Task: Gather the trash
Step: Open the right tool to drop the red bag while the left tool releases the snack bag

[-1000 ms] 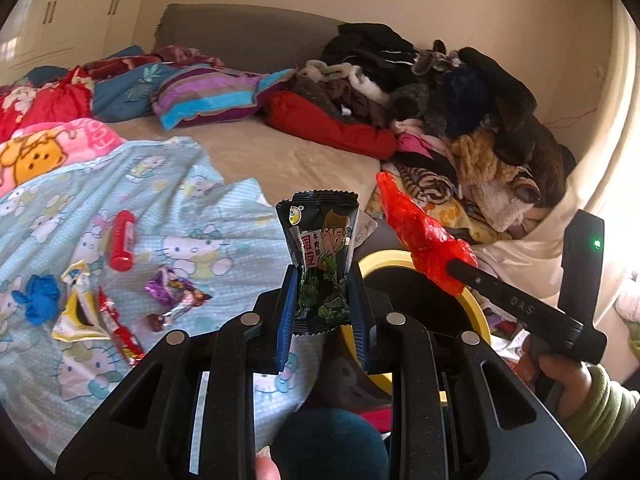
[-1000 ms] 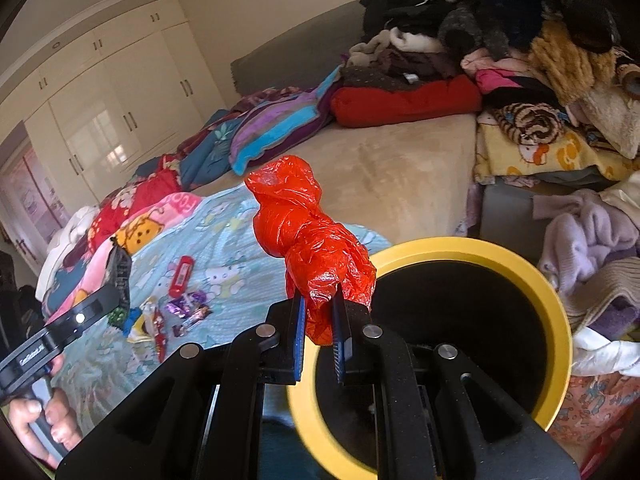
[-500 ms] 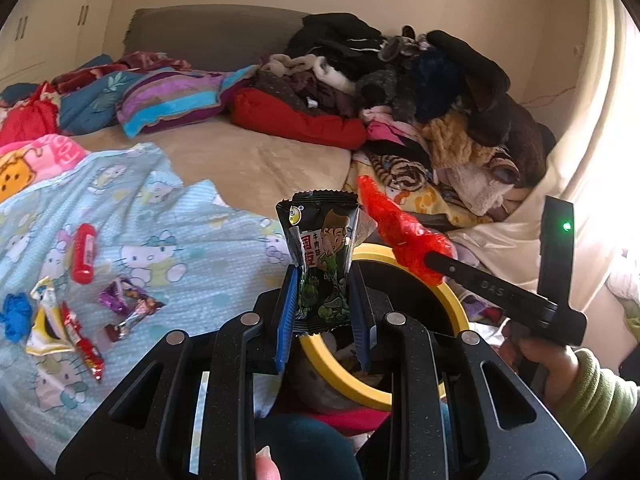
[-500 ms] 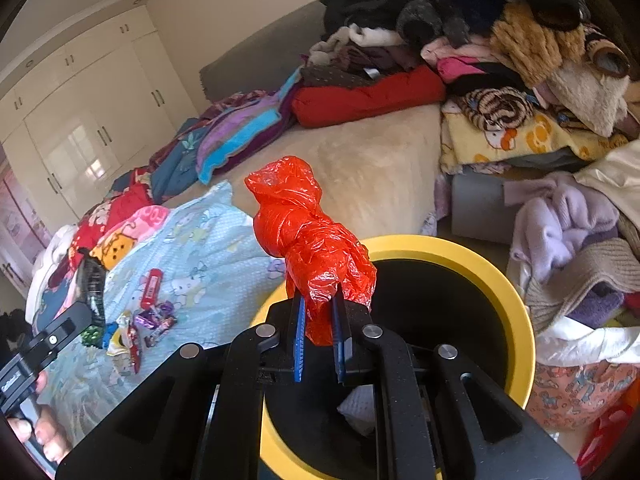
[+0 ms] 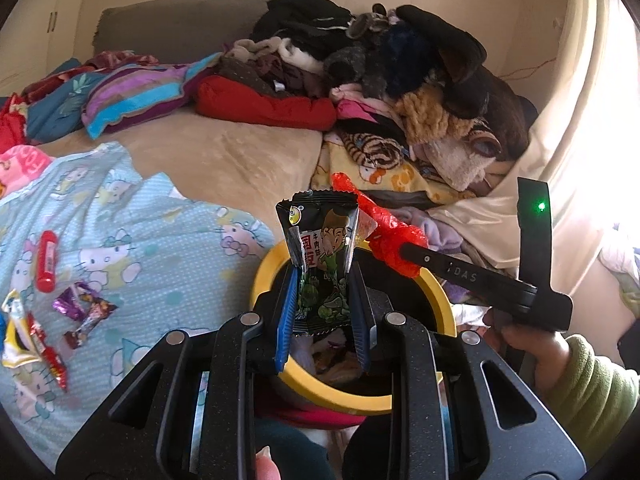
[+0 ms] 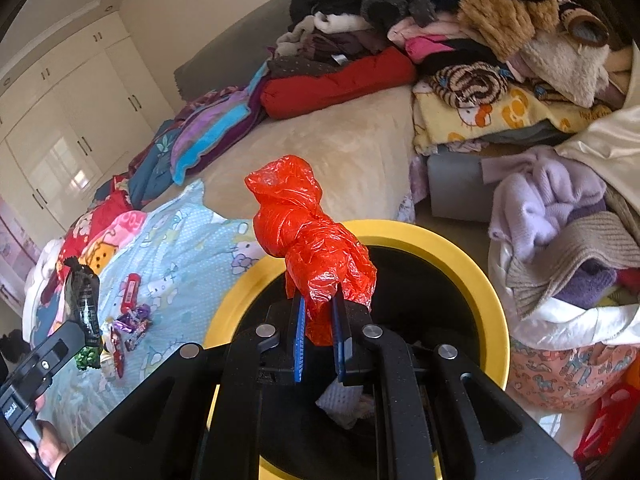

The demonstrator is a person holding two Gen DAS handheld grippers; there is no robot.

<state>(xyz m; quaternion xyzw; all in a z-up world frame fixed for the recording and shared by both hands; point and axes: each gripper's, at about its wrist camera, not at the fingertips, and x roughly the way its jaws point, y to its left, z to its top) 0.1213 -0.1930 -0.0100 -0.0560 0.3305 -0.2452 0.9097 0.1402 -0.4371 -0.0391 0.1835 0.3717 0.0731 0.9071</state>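
My left gripper (image 5: 323,292) is shut on a black and green snack packet (image 5: 323,256), held upright over the near rim of a yellow-rimmed black bin (image 5: 440,308). My right gripper (image 6: 319,320) is shut on a crumpled red plastic bag (image 6: 312,240), held above the same bin (image 6: 472,276). The bag also shows in the left wrist view (image 5: 392,236), over the bin's far rim. The packet shows at the left of the right wrist view (image 6: 84,296). Some trash lies inside the bin.
Several wrappers (image 5: 84,312) and a red tube (image 5: 46,260) lie on the light blue Hello Kitty sheet (image 5: 140,248). A tall clothes pile (image 5: 400,92) is behind the bin. More clothes and bags (image 6: 560,240) crowd the bin's right side.
Both grippers have moved toward the bin with their loads. The packet now stands over the bin's near rim, and the bin fills more of both views.
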